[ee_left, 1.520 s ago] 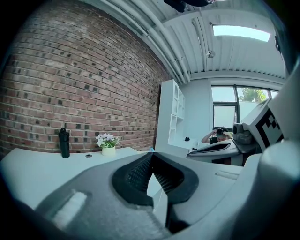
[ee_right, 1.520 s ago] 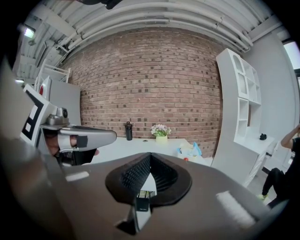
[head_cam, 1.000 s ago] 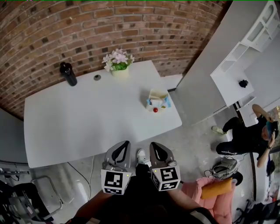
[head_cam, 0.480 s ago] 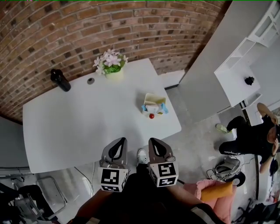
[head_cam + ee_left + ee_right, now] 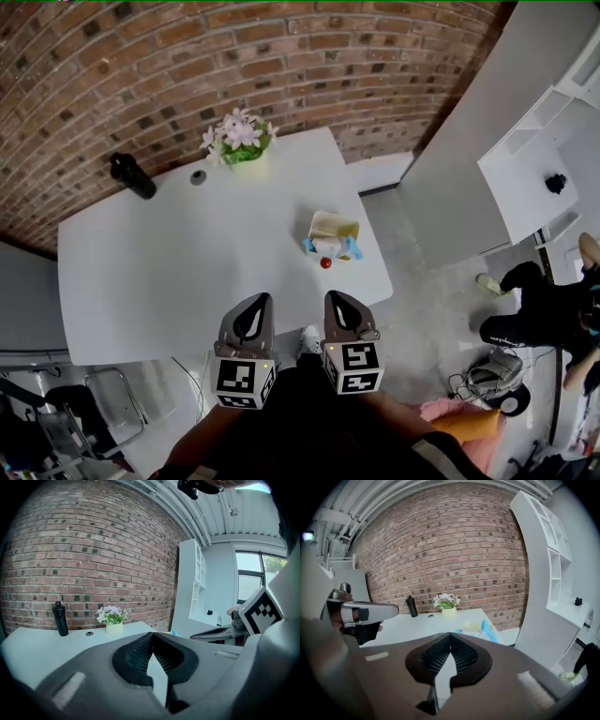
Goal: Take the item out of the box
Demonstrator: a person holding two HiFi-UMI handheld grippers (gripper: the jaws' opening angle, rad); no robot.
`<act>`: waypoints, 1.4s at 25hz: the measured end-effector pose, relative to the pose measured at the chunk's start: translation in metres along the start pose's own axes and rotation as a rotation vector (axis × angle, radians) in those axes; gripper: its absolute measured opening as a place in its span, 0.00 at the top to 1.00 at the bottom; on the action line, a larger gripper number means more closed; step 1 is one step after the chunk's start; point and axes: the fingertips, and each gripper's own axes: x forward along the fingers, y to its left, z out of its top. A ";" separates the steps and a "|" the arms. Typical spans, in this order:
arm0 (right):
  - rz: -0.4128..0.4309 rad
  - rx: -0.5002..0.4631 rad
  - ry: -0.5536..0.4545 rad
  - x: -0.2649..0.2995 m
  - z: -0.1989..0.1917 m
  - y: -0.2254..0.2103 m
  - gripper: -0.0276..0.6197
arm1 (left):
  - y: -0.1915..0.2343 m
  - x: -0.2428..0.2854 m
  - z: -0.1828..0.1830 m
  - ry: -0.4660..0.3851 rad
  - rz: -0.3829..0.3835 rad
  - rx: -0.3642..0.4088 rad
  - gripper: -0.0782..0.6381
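- Box (image 5: 334, 231) is sitting near the right edge of the white table (image 5: 169, 262), right of centre in the head view. Pale and blue contents (image 5: 330, 247) are showing inside, and a small red ball (image 5: 325, 263) is lying just beside its near wall.
- At lower centre, the left gripper (image 5: 255, 300) and right gripper (image 5: 337, 296) are hovering side by side, short of the table and well apart from the box. Both are showing jaws pressed together, with nothing between them.
- Since the right gripper is lining up closer, it is probably the better one for reaching in. Its jaws need spreading before arrival, and it should be descending from above.
- Because the box looks light, the left gripper is likely needed for bracing a wall.
- At upper left, the flower pot (image 5: 242, 155) and black bottle (image 5: 131, 175) are standing clear.
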 end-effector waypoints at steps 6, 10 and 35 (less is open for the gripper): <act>0.014 0.011 0.009 0.017 0.001 -0.018 0.95 | 0.000 0.019 -0.004 0.029 0.029 -0.002 0.88; 0.010 0.046 0.030 0.025 -0.003 -0.024 0.90 | 0.002 0.032 -0.009 0.054 0.021 0.001 0.88; -0.200 0.254 0.111 0.073 -0.027 -0.062 0.83 | 0.031 0.096 -0.041 0.151 -0.068 0.057 0.88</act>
